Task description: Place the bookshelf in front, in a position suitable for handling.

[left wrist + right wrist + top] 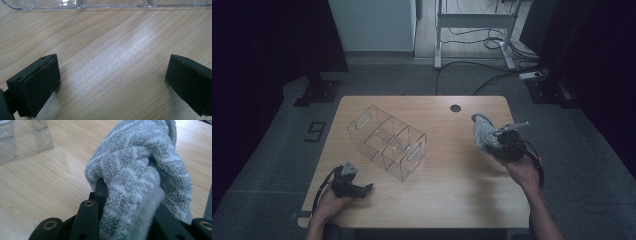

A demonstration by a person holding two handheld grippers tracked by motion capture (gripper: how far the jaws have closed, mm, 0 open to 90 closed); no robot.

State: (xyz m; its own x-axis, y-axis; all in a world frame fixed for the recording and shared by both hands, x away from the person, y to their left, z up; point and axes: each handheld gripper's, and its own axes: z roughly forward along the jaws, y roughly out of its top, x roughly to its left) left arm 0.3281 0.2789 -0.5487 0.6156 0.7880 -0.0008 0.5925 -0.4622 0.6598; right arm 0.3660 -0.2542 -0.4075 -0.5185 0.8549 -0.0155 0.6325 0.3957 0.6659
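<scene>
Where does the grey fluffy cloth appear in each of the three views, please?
High view: the grey cloth is right of centre, above the table, gripped in the right tongs.
Left gripper view: bare wooden table and open tongs, no cloth.
Right gripper view: the cloth bulges up centre-right, pinched between the black jaws.
Shared landmark: the clear plastic organizer, at the top edge and top left.

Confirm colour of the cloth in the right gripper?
Grey, fluffy terry cloth; clearest in the right gripper view.
</scene>
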